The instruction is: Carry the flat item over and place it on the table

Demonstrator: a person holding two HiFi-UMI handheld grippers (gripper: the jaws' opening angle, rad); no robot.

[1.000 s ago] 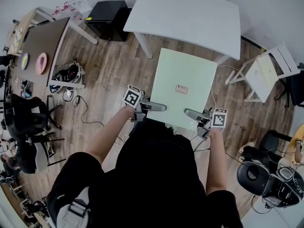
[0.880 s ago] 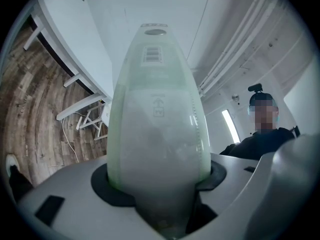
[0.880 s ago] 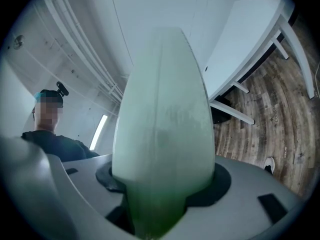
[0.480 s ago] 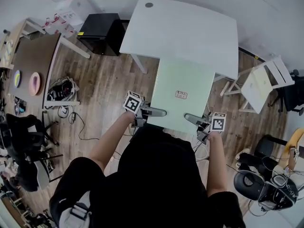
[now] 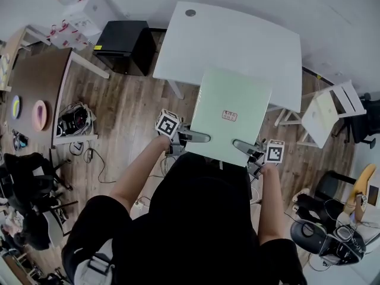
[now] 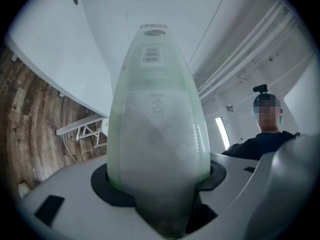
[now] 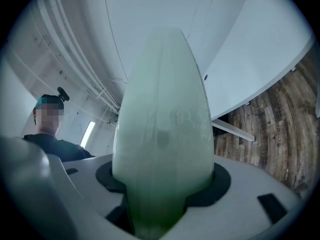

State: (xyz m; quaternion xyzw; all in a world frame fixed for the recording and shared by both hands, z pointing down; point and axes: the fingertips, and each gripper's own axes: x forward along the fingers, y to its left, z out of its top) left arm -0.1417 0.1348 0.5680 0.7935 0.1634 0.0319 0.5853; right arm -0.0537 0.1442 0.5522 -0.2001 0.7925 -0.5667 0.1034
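The carrying is nearly finished, but the placing is not yet done; the flat item (image 5: 231,114), a pale green panel with a small label on top, is in the air in front of the person, held about level by its near edge. In the head view its far edge now lies over the near edge of the white table (image 5: 237,37); most of the panel is above the wooden floor (image 5: 130,100); I cannot tell whether it touches the table top.

The left gripper (image 5: 199,138) has its 2 jaws closed on the near left part of the panel; in the left gripper view the panel (image 6: 155,124) fills the gap between the jaws and they press on it. The right gripper (image 5: 243,144) does the same on the near right part; its own view shows the panel (image 7: 162,134) clamped between the jaws.

What is left, in my judgement: to bring the panel fully over the table, lower it flat, and release both grips.

Compared with 1 second ago, the person and the panel are closer to the table; then the far edge was short of the table, over the floor; the 2 grips look the same.
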